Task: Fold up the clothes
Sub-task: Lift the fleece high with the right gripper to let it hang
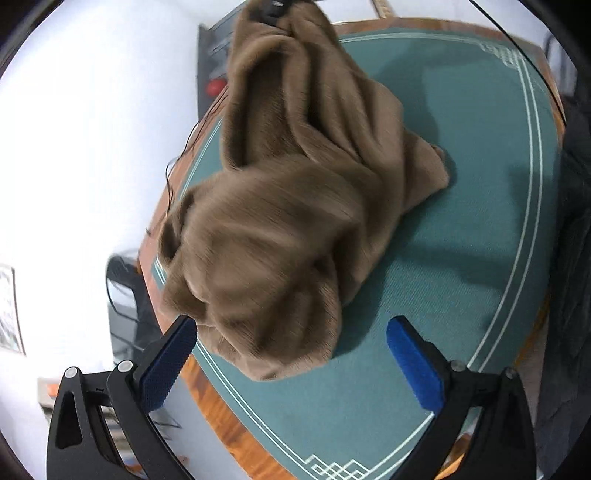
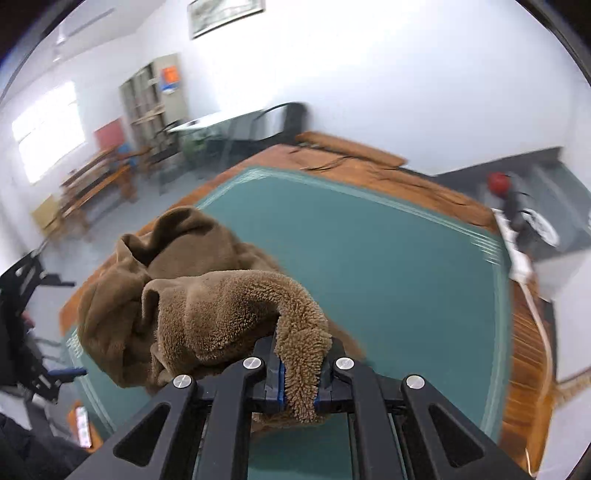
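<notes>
A brown fleece garment (image 1: 295,206) lies crumpled on the green mat (image 1: 461,221) of a wooden table. My left gripper (image 1: 291,332) is open, its blue pads either side of the garment's near end, just above it. My right gripper (image 2: 299,373) is shut on an edge of the garment (image 2: 207,302) and holds it lifted; the cloth drapes from the gripper down to the pile on the mat (image 2: 369,258). In the left wrist view the right gripper (image 1: 273,11) shows at the top, pinching the raised cloth. The left gripper (image 2: 55,373) shows at the left of the right wrist view.
The wooden table edge (image 1: 221,413) runs along the mat's near left side, with floor beyond. A black cable (image 1: 184,147) hangs by the table's left edge. Chairs, benches (image 2: 99,184) and a shelf stand far off. A red object (image 2: 498,182) sits past the table's far right.
</notes>
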Action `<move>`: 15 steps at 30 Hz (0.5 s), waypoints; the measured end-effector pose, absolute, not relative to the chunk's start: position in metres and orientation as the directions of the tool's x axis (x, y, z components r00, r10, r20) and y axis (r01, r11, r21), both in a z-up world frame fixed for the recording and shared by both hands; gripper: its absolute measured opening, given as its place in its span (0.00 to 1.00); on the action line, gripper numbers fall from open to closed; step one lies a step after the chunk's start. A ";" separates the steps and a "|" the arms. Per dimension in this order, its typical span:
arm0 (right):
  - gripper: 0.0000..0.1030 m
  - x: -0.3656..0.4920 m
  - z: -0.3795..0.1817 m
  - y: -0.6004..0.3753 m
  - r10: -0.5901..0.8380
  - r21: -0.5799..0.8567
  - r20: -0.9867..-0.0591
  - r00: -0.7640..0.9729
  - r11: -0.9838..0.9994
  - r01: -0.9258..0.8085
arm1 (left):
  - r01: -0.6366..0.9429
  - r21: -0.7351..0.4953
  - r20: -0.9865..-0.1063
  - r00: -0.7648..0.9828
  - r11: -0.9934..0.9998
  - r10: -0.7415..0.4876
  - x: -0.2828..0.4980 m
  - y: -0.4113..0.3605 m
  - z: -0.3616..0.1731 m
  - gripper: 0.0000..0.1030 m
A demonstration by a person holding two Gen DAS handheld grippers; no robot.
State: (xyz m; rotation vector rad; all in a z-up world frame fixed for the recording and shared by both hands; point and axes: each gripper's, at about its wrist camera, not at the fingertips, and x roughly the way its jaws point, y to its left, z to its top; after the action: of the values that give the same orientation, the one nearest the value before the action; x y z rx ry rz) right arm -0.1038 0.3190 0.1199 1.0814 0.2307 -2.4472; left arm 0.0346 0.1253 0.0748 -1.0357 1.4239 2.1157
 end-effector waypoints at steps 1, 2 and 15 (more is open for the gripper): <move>0.09 -0.099 0.122 0.325 -0.333 0.039 -0.728 -0.599 -0.893 0.449 | -0.667 0.640 -0.743 -0.664 -0.382 -0.085 0.037 0.132 0.073 1.00; 0.09 -0.095 0.124 0.331 -0.330 0.049 -0.721 -0.609 -0.901 0.431 | -0.663 0.660 -0.729 -0.678 -0.352 -0.091 0.038 0.138 0.070 1.00; 0.09 -0.072 0.133 0.339 -0.310 0.015 -0.688 -0.656 -0.910 0.414 | -0.734 0.656 -0.743 -0.669 -0.178 0.019 -0.013 0.155 0.117 1.00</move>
State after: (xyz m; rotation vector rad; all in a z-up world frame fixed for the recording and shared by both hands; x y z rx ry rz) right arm -0.0716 0.3393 0.1332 1.0158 0.1999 -2.5362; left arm -0.0126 0.1547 0.1171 -0.8280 1.5720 1.8987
